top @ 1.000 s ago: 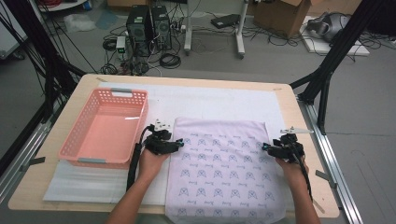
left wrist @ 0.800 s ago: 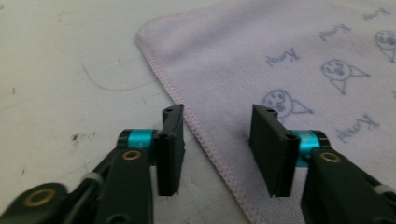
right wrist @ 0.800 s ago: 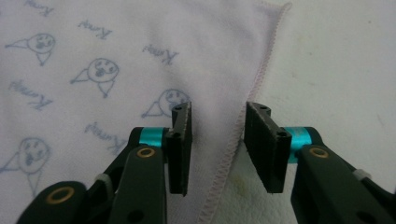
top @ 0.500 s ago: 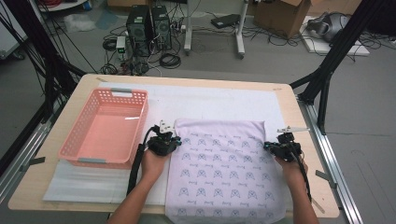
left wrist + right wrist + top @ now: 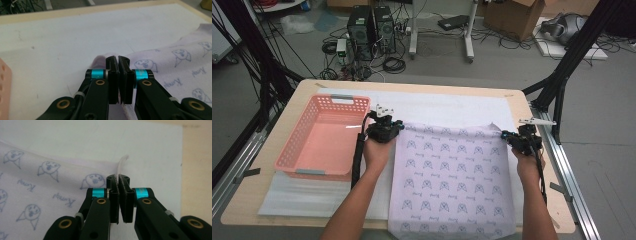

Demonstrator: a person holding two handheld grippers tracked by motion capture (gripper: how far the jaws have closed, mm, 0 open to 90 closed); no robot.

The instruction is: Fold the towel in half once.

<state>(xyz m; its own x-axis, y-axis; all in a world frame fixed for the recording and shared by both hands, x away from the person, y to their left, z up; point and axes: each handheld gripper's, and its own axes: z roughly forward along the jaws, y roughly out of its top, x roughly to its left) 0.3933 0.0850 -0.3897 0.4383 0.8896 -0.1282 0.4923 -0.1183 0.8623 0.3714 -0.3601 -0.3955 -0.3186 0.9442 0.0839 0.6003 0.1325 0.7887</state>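
Note:
A pale lilac cloth (image 5: 452, 185) printed with small animal faces lies spread on the table, its near edge hanging over the front. My left gripper (image 5: 398, 126) is shut on the cloth's far left corner; in the left gripper view the jaws (image 5: 117, 58) pinch a fold of the cloth (image 5: 175, 65). My right gripper (image 5: 506, 136) is shut on the far right corner; in the right gripper view the jaws (image 5: 118, 177) clamp the cloth's (image 5: 37, 185) hem. The far edge hangs raised between both grippers, off the sheet below.
A pink plastic basket (image 5: 332, 100), with nothing in it, stands left of my left hand. A white foam sheet (image 5: 452, 107) covers the wooden table (image 5: 242, 200). Black frame struts and metal rails run along both table sides.
Both grippers have shut on the cloth's far corners and risen a little, moving away from me. The cloth's far edge has lifted off the sheet with them.

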